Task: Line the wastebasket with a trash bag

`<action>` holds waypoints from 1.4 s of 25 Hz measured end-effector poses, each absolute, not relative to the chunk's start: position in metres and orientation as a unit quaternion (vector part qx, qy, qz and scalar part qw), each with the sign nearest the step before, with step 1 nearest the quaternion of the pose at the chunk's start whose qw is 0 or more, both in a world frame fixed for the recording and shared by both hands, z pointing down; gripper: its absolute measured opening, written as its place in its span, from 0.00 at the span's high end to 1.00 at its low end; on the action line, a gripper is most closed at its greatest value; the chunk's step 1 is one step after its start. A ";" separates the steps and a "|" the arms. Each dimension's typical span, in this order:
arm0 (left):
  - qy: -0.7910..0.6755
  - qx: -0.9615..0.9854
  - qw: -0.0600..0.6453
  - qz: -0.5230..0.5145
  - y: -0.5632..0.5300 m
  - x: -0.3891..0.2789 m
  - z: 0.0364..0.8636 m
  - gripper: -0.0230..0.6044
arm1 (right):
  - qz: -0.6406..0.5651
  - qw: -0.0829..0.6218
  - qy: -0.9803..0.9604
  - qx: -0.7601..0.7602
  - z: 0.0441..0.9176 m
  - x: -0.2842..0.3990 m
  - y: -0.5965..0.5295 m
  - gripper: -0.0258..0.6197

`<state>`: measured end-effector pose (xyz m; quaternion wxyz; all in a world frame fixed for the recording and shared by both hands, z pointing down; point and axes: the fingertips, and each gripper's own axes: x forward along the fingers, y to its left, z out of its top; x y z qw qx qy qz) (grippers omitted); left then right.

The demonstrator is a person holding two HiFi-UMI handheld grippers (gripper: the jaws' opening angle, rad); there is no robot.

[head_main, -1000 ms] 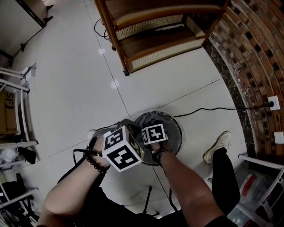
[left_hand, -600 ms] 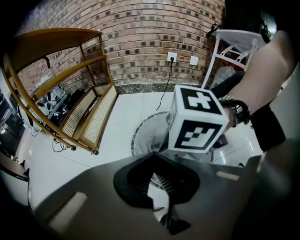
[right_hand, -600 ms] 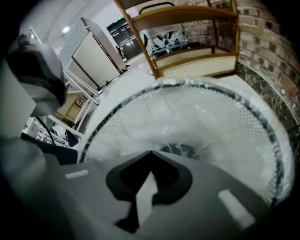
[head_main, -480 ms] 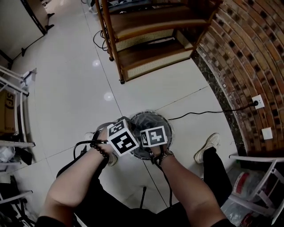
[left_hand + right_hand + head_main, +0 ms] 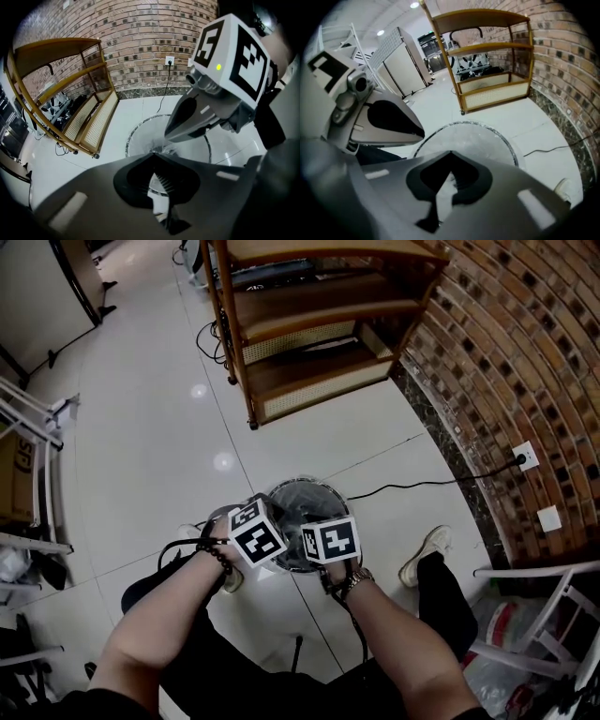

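My left fingers (image 5: 93,197) are closed flat on a crumpled pinch of the clear trash bag (image 5: 471,140). My right fingers (image 5: 513,199), tip to tip with them, are shut on it too. Its cloudy, wrinkled film spans the mouth of the round wastebasket (image 5: 309,482), which stands on the white floor (image 5: 150,446).

wastebasket (image 5: 314,486) near rim hidden, shelf (image 5: 323,320) top cropped

Black bead bracelet (image 5: 217,554), metal wristwatch (image 5: 349,583)
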<state>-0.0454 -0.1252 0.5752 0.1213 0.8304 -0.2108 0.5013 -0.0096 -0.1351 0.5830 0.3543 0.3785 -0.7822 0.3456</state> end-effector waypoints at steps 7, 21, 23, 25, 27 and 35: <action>-0.221 0.834 0.105 0.494 -0.113 -0.039 0.561 0.96 | 0.308 0.326 -0.803 0.393 0.549 -0.002 -0.127 0.96; -0.275 0.843 0.119 0.446 -0.076 -0.025 0.536 0.96 | 0.263 0.286 -0.823 0.414 0.510 0.009 -0.097 0.96; -0.285 0.844 0.121 0.439 -0.074 -0.024 0.533 0.96 | 0.260 0.284 -0.825 0.414 0.508 0.009 -0.094 0.96; -0.294 0.844 0.124 0.432 -0.071 -0.025 0.530 0.96 | 0.257 0.283 -0.826 0.415 0.507 0.008 -0.089 0.96; -0.301 0.843 0.126 0.427 -0.068 -0.025 0.529 0.96 | 0.254 0.282 -0.827 0.414 0.506 0.007 -0.085 0.96; -0.316 0.842 0.126 0.419 -0.062 -0.019 0.527 0.96 | 0.244 0.281 -0.831 0.413 0.502 0.007 -0.075 0.96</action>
